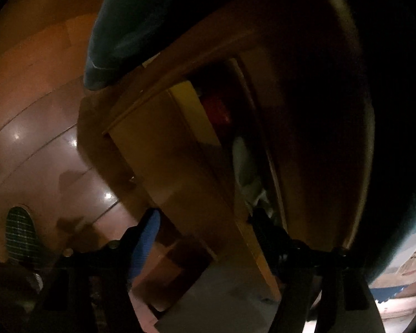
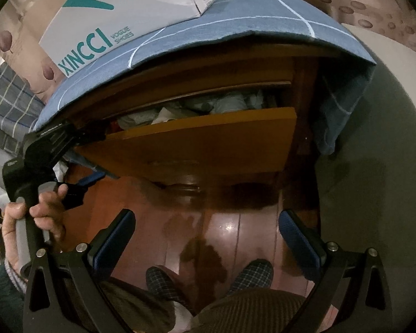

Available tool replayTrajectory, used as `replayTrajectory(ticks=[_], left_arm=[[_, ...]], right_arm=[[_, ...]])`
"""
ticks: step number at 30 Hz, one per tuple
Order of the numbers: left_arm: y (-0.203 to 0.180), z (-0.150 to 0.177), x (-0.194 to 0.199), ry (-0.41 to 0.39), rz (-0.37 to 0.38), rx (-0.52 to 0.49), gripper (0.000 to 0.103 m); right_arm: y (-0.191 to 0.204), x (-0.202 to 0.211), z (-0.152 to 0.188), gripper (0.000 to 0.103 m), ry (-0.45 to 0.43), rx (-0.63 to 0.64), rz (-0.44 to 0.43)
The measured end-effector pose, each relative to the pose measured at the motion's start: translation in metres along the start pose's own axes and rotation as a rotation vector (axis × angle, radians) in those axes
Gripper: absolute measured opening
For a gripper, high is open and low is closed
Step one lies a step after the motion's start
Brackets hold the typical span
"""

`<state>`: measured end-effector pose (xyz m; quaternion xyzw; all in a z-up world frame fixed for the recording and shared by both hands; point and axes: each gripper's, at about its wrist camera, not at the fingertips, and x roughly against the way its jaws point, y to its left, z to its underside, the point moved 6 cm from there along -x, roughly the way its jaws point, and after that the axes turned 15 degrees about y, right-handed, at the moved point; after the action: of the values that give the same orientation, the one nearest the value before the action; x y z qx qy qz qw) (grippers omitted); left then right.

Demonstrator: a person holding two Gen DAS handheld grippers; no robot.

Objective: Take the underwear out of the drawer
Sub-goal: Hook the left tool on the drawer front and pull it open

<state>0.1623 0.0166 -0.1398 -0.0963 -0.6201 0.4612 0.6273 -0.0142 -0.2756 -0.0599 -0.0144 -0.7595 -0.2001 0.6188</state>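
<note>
Right wrist view: shoebox (image 2: 119, 19) on blue cloth (image 2: 235, 19) overhanging open drawer (image 2: 208, 138); both tongs spread, empty.

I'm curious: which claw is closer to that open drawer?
Left. The left claw straddles the drawer front's top edge at one end; the right claw hangs back, open over the floor.

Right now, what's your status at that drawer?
Left hand-held gripper open, straddling drawer front. Right hand-held gripper open, empty, back over floor. Underwear in open drawer, untouched. Cloth overhangs above.
</note>
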Motion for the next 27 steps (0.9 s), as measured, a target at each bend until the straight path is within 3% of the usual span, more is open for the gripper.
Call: replayTrajectory(ticks=[2,4,7,9,20,27], left_arm=[[0.002,0.0,-0.002,-0.011,0.016,0.002,0.075],[0.018,0.001,-0.005,-0.024,0.035,0.02,0.087],[0.031,-0.003,-0.012,-0.015,0.095,0.085,0.097],[0.031,-0.007,-0.016,-0.005,0.108,0.122,0.098],[0.037,-0.02,-0.044,0.017,0.034,0.21,0.102],[0.035,-0.015,-0.036,0.018,-0.028,0.139,0.103]], right_arm=[[-0.001,-0.001,0.0,0.102,0.004,-0.009,-0.007],[-0.002,-0.002,-0.001,0.102,0.006,-0.015,-0.013],[-0.003,-0.001,0.001,0.102,0.009,-0.017,-0.014],[-0.002,-0.001,0.001,0.102,0.008,-0.016,-0.011],[-0.004,-0.002,0.0,0.102,0.011,-0.026,-0.012],[-0.003,-0.002,-0.001,0.102,0.01,-0.027,-0.007]])
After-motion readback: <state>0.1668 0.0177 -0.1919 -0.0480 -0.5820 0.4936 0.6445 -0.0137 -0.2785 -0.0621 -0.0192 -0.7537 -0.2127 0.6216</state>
